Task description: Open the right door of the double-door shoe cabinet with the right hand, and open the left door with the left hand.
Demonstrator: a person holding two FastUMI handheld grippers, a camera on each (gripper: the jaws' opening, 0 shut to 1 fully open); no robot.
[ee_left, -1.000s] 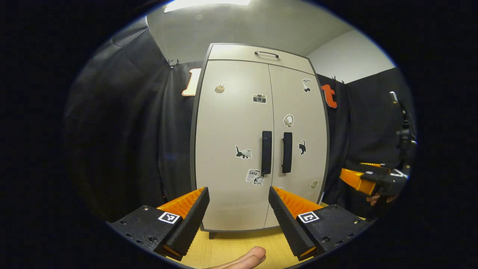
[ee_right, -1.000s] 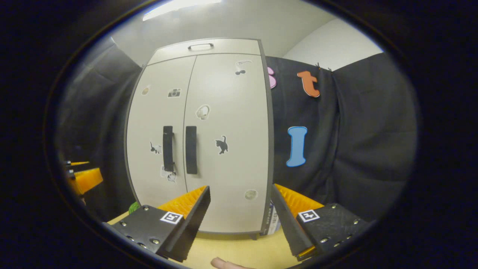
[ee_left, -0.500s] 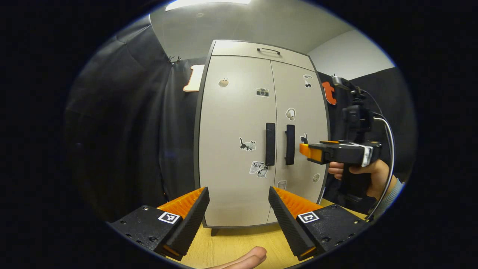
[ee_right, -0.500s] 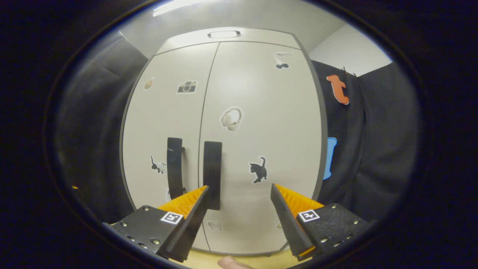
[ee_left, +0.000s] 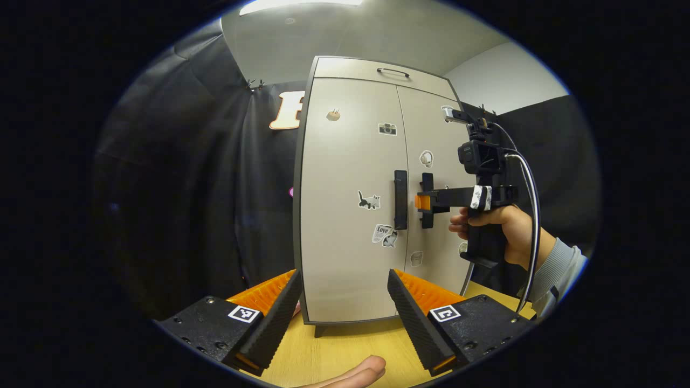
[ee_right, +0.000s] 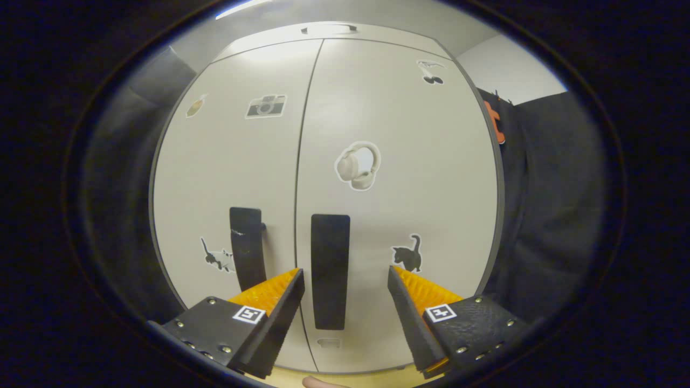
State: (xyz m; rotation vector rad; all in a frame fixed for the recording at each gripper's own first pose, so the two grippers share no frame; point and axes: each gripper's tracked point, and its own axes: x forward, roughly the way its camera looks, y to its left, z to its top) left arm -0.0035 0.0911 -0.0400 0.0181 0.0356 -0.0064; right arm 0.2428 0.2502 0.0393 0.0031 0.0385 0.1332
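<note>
The beige shoe cabinet stands on a wooden table with both doors closed. In the right gripper view the right door's black vertical handle sits between my right gripper's spread fingers, which are open and not pressing on it. The left door's handle is just to the left of it. In the left gripper view a hand holds the right gripper level at the right handle, beside the left handle. My left gripper is open, low and well back from the cabinet.
Stickers dot both doors. A small handle sits on the cabinet's top panel. The wooden table runs in front of the cabinet. Black cloth walls stand close on both sides. A fingertip shows at the bottom edge.
The right gripper rose and moved in to the cabinet until its open fingers straddle the right door's handle. The left gripper drifted slightly left and stayed open.
</note>
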